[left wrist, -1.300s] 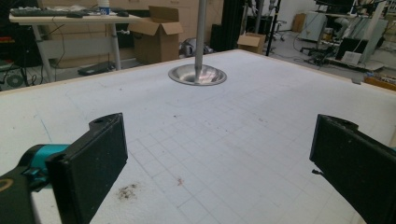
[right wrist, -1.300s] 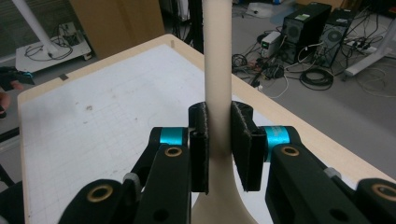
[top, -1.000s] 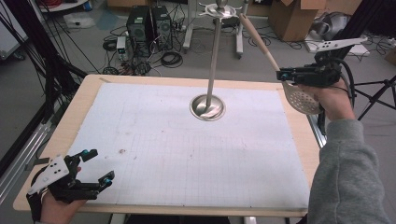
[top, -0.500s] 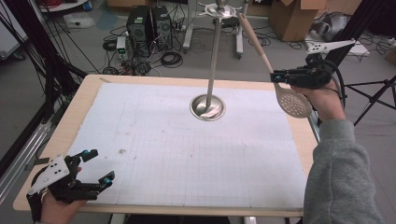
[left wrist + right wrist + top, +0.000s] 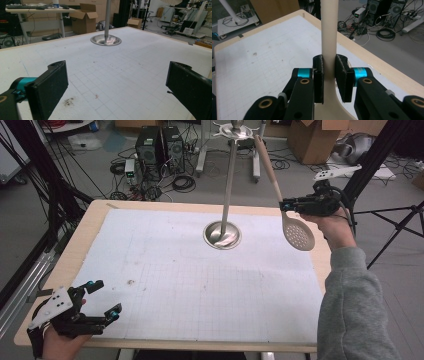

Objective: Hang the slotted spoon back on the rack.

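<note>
A beige slotted spoon hangs over the table's right side, head down, its long handle slanting up toward the top of a metal stand. My right gripper is shut on the handle just above the head; in the right gripper view the pads press on the spoon handle from both sides. The stand's round base sits mid-table on the white grid mat. My left gripper rests at the near left corner, open, with nothing between its jaws. The stand base lies far ahead of it.
A small dark stain marks the mat near the left gripper. Beyond the table are computer towers, floor cables and cardboard boxes. A black frame stands at the left and a tripod leg at the right.
My right gripper has carried the spoon leftward and slightly down, over the table's right edge toward the stand. The left gripper has stayed put.
</note>
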The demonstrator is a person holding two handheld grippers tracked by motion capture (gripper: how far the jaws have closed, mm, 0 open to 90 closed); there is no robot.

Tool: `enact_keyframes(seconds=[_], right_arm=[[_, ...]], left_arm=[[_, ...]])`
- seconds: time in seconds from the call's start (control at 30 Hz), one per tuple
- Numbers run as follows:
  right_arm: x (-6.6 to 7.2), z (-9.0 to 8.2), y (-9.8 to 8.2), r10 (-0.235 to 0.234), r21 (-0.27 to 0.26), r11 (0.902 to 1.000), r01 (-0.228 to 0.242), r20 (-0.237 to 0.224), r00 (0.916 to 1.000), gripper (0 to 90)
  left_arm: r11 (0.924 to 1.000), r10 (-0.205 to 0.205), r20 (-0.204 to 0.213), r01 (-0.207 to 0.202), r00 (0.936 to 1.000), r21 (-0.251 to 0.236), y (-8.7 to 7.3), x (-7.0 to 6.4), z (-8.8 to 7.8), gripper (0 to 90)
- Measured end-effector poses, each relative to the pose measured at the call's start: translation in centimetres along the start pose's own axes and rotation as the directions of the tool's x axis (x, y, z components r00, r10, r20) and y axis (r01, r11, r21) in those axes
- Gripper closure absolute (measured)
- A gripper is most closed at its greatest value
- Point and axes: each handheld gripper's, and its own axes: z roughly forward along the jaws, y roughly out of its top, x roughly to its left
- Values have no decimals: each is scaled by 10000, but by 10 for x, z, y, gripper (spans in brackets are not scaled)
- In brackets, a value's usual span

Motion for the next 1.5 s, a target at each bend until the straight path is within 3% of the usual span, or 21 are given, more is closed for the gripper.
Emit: enact_keyframes(seconds=[0.77,1.27,1.5], right_arm=[[-2,39,2,50,111,9999,-48,-137,9999,788],[1,79,8,208,149,9997,-202,-349,9992,787],[2,89,11,234,151,9996,-229,-284,9993,787]], left_arm=[[10000,-29,-101,28,9999,-68,0,1,-4,45],[9998,-145,-152,142,9998,-141,-1,4,-9,45],[9999,-120,-155,118,9998,-112,-2,2,-10,45]])
